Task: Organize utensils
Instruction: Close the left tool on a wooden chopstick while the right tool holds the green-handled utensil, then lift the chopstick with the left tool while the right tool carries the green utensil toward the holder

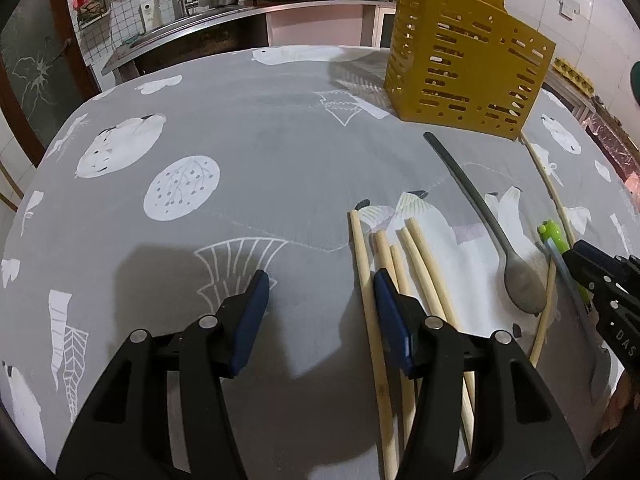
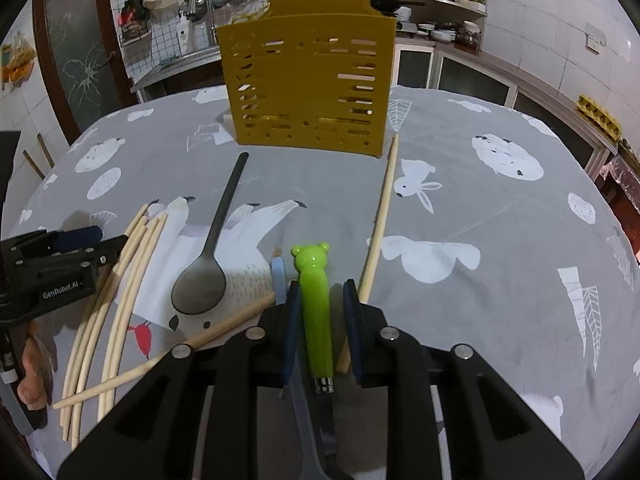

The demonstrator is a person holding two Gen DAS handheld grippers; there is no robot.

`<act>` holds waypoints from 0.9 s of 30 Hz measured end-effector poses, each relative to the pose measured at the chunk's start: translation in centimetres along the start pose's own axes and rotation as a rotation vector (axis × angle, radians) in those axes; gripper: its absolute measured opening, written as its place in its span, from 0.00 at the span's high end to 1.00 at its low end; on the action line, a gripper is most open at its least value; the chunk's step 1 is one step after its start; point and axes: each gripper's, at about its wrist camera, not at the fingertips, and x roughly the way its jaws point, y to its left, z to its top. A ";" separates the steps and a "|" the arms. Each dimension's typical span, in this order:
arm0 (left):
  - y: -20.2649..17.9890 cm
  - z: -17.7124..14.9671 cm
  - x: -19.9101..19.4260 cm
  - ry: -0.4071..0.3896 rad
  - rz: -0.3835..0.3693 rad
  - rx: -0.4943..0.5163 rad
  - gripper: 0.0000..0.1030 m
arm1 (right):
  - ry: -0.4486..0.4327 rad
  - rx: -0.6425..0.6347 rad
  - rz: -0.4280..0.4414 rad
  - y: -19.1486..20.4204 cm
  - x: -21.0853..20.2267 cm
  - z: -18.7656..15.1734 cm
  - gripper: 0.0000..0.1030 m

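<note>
Nothing showing inside the yellow slotted utensil holder (image 2: 306, 76) yet, as far as its slots reveal, though its interior is mostly hidden; standing upright at the far side of the grey printed tabletop (image 2: 500, 216), well apart from most of the loose pieces. Lying scattered on the cloth nearer the cameras: a bundle of pale wooden chopsticks (image 2: 116, 284) to the left, a dark spoon (image 2: 208, 268) beside them with its handle pointing toward the holder, one single chopstick (image 2: 380, 216) running up almost to the holder's right corner, and another slanting under the spoon's bowl. Straddling a green bear-headed utensil (image 2: 314, 300) with the right hand-held gripper (image 2: 322, 328), jaws parted and set close on either side of the handle, not yet clamped as far as can be judged; a light blue utensil (image 2: 279, 276) lying just beside it. Hovering wide open with the left hand-held gripper (image 1: 318, 320) over the chopstick ends, gripping nothing. Judging the task barely begun: every visible utensil waiting to be lifted and dropped into the holder.
</note>
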 end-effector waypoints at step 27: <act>-0.7 2.1 -0.1 -0.003 -0.018 0.001 0.95 | -0.049 0.046 0.022 -1.4 -1.6 2.6 0.81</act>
